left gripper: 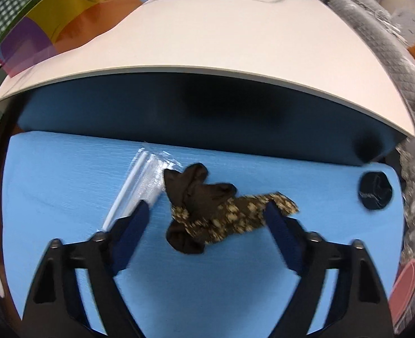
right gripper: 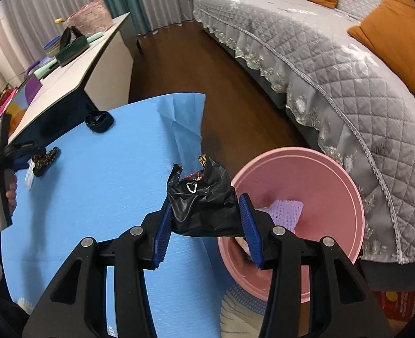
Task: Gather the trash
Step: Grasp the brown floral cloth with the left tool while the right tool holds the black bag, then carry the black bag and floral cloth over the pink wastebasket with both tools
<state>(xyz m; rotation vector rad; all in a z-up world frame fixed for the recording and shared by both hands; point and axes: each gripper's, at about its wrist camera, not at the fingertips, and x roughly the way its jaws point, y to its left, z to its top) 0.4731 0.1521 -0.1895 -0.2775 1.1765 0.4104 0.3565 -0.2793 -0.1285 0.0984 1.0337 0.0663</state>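
Black crumpled wrapper is clamped between the right gripper jaws, beside the pink bin. Left gripper jaws stand wide around a patterned dark cloth, pads clear.

Quilted grey sofa (orange cushions), white side table.

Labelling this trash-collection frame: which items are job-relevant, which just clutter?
Job:
- black crumpled wrapper, clamped in the right hand-held gripper
- pink bin
- dark patterned scrap, between the left hand-held gripper fingers
- clear plastic wrapper

Lying about:
- grey sofa
- orange cushions
- white table
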